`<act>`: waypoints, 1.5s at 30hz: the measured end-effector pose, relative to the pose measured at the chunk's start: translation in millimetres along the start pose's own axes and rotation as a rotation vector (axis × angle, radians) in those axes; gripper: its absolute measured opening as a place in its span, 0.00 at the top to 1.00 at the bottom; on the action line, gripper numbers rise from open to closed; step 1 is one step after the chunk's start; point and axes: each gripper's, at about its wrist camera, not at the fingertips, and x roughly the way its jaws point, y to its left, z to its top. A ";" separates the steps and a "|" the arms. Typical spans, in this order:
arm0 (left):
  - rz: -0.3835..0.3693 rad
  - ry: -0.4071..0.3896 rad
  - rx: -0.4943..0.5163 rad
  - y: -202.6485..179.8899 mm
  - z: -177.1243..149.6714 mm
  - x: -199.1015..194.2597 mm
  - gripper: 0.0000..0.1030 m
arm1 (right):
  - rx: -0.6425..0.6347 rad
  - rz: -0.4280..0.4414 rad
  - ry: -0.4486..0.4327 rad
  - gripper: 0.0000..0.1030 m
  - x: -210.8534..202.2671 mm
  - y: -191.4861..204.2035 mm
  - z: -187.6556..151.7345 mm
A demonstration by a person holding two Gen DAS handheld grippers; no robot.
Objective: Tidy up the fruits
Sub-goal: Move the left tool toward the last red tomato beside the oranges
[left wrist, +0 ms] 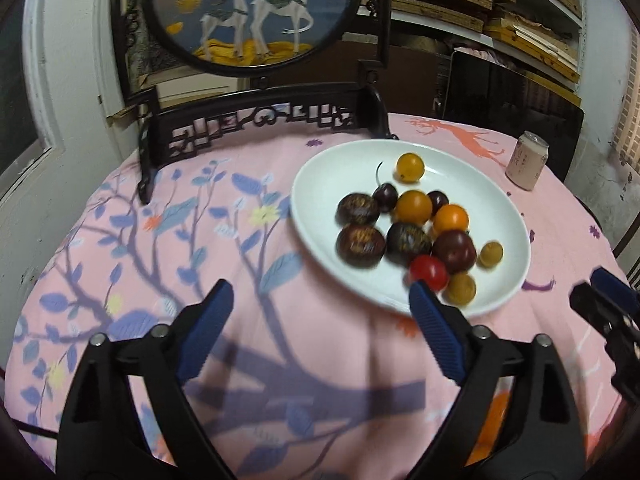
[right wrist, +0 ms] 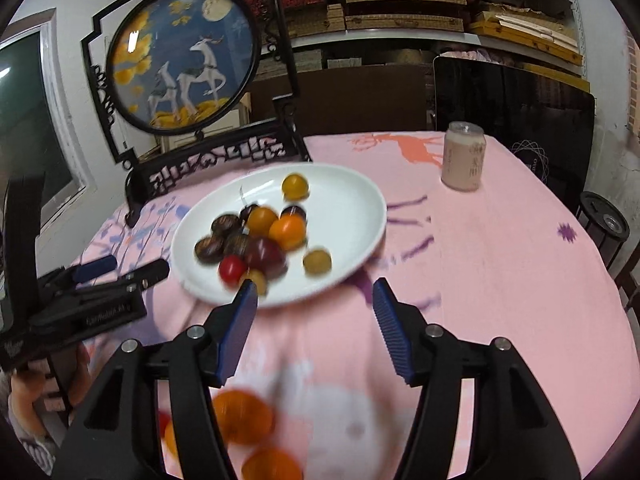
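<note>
A white plate on the pink cloth holds several small fruits: a red cherry tomato, orange tomatoes, a yellow tomato, dark mottled fruits and a stemmed cherry. My left gripper is open over bare cloth just in front of the plate; its right fingertip overlaps the near rim. My right gripper is open at the plate's near edge, with nothing between its pads. Blurred orange fruits lie on the cloth below it.
A carved dark stand with a round deer picture stands behind the plate. A pink drink can stands at the back right, before a dark screen. Shelves of boxes line the wall. A hand shows at lower left.
</note>
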 end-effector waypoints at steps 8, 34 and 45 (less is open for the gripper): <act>0.041 0.039 -0.003 9.4 -41.0 -23.2 0.08 | 0.000 0.008 0.014 0.32 -37.5 2.4 -45.6; 0.026 -0.015 0.048 3.6 -72.2 -66.6 0.03 | 0.006 0.018 0.117 0.31 -40.8 6.3 -78.1; 0.017 0.022 0.026 16.8 -74.3 -65.4 0.03 | 0.051 -0.023 0.129 0.31 -40.1 -6.6 -79.7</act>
